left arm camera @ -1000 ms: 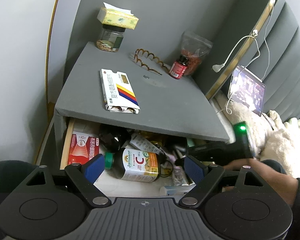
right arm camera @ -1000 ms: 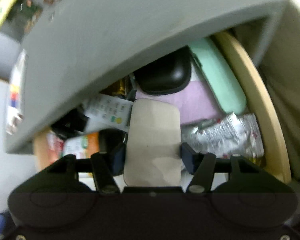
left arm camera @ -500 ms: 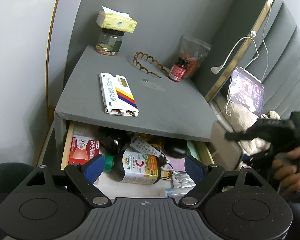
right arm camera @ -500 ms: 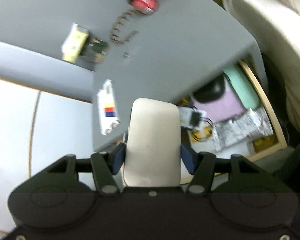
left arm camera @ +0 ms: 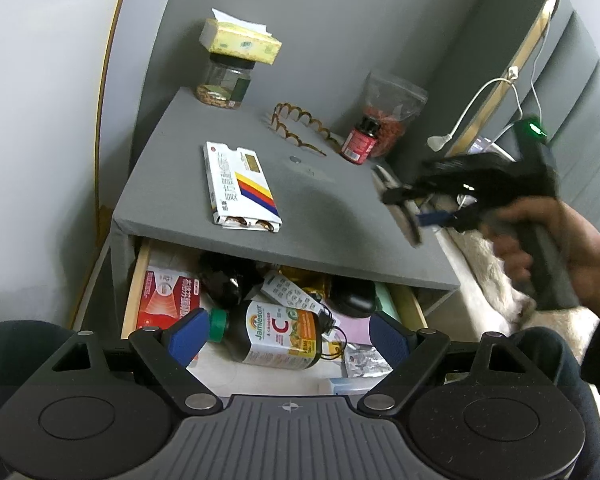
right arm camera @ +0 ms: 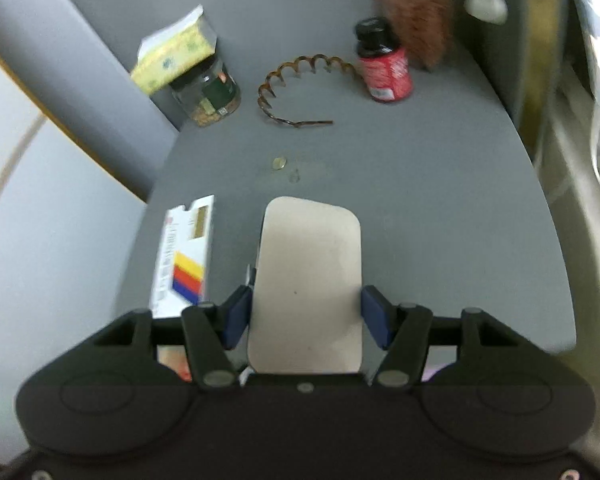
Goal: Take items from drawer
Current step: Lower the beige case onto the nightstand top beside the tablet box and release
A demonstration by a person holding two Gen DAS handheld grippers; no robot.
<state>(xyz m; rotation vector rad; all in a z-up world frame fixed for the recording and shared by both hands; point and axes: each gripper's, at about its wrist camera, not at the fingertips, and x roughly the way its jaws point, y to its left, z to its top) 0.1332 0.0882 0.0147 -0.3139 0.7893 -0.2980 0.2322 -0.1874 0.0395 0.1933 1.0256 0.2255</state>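
Observation:
My right gripper (right arm camera: 306, 316) is shut on a flat beige case (right arm camera: 308, 280) with rounded corners, and holds it above the grey nightstand top (right arm camera: 420, 200). In the left wrist view the right gripper (left arm camera: 414, 216) hangs over the nightstand's right edge with the case (left arm camera: 402, 216) seen edge-on. The open drawer (left arm camera: 134, 292) below holds a vitamin C bottle (left arm camera: 276, 336), a red box (left arm camera: 168, 296), a black pouch (left arm camera: 354, 296) and a foil pack (left arm camera: 366, 360). My left gripper (left arm camera: 288, 338) stands open in front of the drawer, holding nothing.
On the nightstand top lie a white medicine box (left arm camera: 240, 188), a brown wavy hairband (left arm camera: 300, 130), a red pill bottle (left arm camera: 360, 140), a bag of red berries (left arm camera: 392, 112) and a jar (left arm camera: 224, 84) with a yellow box on it. A bed with a tablet lies to the right.
My right gripper has lifted the beige case out of the drawer, swung up past the bed side and now holds it over the nightstand top. The left gripper has stayed put.

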